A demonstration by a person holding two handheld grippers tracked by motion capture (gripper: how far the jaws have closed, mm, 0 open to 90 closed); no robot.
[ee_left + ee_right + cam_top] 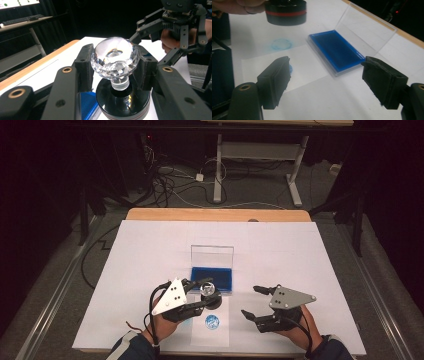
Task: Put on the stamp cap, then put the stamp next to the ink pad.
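Note:
My left gripper (205,293) is shut on the clear faceted knob (115,58) of a round stamp. The stamp's black base (122,101) has a red band and hangs a little above the table (285,12). It sits between the blue ink pad (212,279) and a round blue print (212,322) on a small paper sheet (212,336). The pad's clear lid (212,256) stands open behind it. My right gripper (249,301) stands open to the right of the sheet, nothing between its jaws, facing the pad (337,48) and print (281,45).
A large white sheet (150,270) covers the wooden table (215,214). A second faint blue smudge (291,68) lies on the small paper beside my right gripper's left jaw. Beyond the table are a dark floor with cables (170,185) and a desk frame (260,155).

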